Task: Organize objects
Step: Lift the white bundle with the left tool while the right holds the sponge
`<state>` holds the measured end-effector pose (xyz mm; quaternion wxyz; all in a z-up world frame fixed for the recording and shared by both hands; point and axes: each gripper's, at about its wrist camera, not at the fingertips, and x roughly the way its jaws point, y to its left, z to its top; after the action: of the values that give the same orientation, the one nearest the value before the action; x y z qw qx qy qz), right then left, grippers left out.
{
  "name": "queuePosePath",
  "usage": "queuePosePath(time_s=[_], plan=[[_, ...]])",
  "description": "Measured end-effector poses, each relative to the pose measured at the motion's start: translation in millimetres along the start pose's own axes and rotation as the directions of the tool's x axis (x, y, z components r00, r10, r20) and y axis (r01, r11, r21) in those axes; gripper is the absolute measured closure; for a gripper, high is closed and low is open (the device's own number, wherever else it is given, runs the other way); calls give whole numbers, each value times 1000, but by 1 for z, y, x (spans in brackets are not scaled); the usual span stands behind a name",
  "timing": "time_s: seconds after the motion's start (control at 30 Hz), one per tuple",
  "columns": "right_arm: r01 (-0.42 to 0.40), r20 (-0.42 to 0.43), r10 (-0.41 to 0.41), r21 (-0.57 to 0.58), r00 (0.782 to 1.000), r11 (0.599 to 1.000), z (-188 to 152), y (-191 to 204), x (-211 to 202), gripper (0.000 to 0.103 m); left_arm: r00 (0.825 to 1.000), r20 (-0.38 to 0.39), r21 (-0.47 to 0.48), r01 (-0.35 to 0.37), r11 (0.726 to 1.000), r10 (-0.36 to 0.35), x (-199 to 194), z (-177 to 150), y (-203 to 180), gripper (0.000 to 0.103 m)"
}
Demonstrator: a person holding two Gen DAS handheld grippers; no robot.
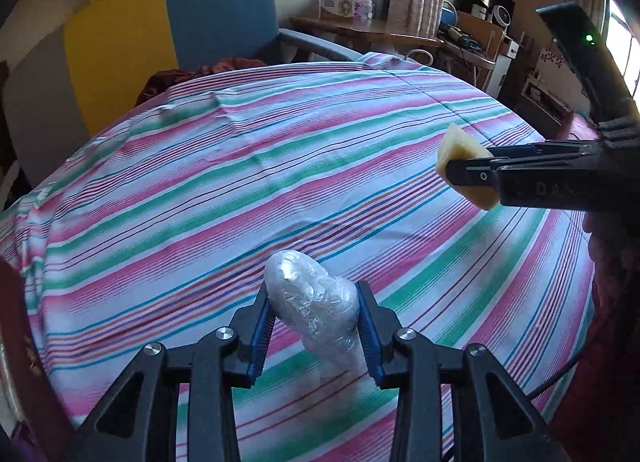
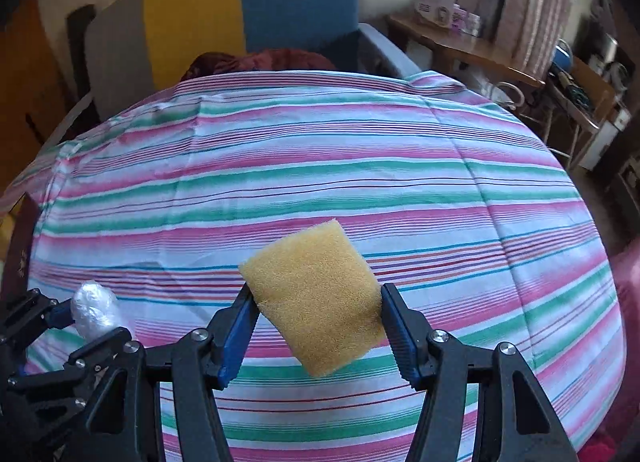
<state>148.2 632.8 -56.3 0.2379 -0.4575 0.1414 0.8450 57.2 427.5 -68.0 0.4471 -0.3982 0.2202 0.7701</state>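
Both loaded already: left tongs point(image 1: 312, 326) clamp the wrapped bundle point(image 1: 316, 306) lengthwise, pointing away, right tongs point(image 2: 316, 326) grip the sponge point(image 2: 316, 302) just alongside, striped desk point(image 2: 360, 166) bare ahead.

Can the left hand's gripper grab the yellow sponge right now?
Probably not. The left gripper already has its jaws shut on a plastic-wrapped bundle, and the sponge is clamped in the right gripper, off the striped cloth. One would have to let go first.

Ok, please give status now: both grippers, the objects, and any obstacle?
Left gripper shut on plastic-wrapped bundle. Right gripper shut on yellow sponge. Both held above striped tablecloth. Nothing in the way.
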Motion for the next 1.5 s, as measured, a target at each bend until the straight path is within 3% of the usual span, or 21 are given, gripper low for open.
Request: queuePosePath(time_s=[0.13, 0.43, 0.9, 1.27, 1.5], plan=[[-59, -44, 57, -32, 997, 998, -6, 11, 8, 42, 998, 26, -38, -47, 998, 48, -21, -29, 16, 64], [-54, -98, 45, -92, 994, 994, -13, 23, 22, 42, 997, 24, -90, -70, 993, 72, -25, -62, 31, 64], [-14, -109, 0, -123, 994, 992, -14, 31, 28, 44, 999, 40, -129, -16, 992, 21, -22, -73, 40, 64], [-16, -110, 2, -128, 994, 992, -14, 31, 30, 43, 999, 38, -119, -26, 993, 31, -21, -73, 39, 64], [-11, -107, -4, -134, 994, 991, -14, 32, 30, 43, 998, 55, -111, -27, 993, 33, -41, -71, 37, 65]])
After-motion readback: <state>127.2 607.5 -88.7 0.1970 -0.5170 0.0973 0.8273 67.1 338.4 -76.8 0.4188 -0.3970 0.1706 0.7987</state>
